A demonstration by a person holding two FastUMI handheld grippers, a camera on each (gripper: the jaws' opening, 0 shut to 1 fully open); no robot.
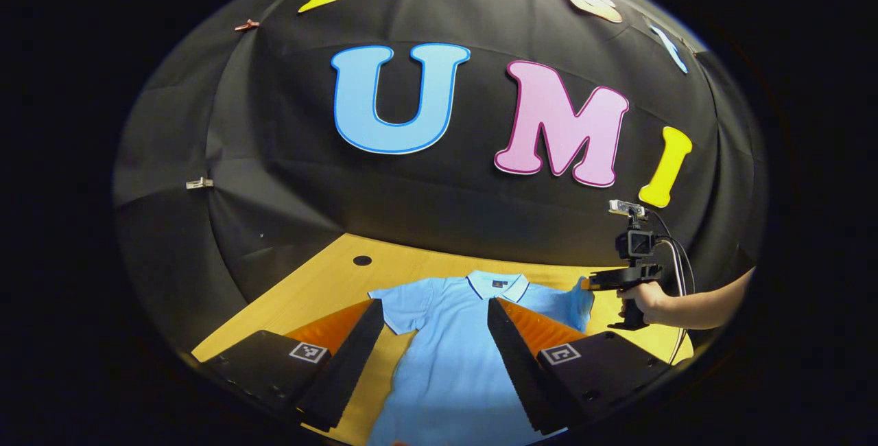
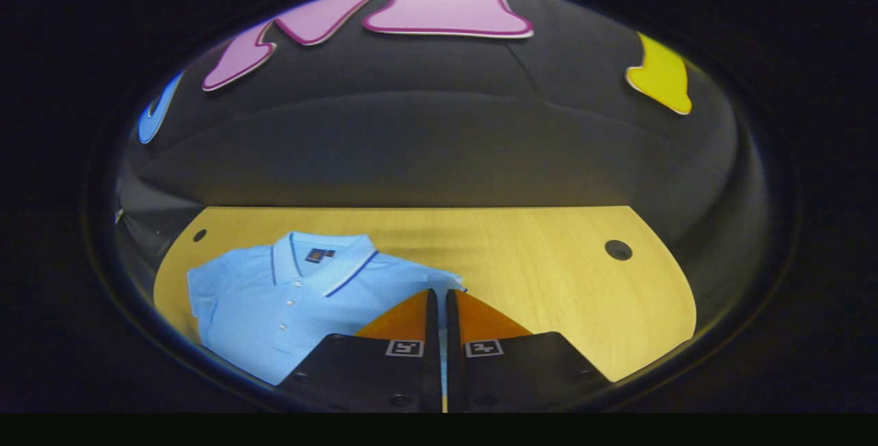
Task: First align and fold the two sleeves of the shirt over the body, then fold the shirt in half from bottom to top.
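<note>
A light blue polo shirt lies flat, collar toward the wall, on the wooden table. In the left gripper view my left gripper hovers open above the shirt's chest, one finger over each shoulder, nothing between them. At the right, a hand holds my right gripper, whose tips pinch the shirt's lifted sleeve. In the right gripper view the right gripper is shut, with a thin strip of the sleeve between its fingers; the rest of the shirt spreads to the left.
Round cable holes sit in the table near the back corners. Bare table stretches to the right of the shirt. The black cloth wall rises just behind the table's far edge. A cable trails from the right gripper.
</note>
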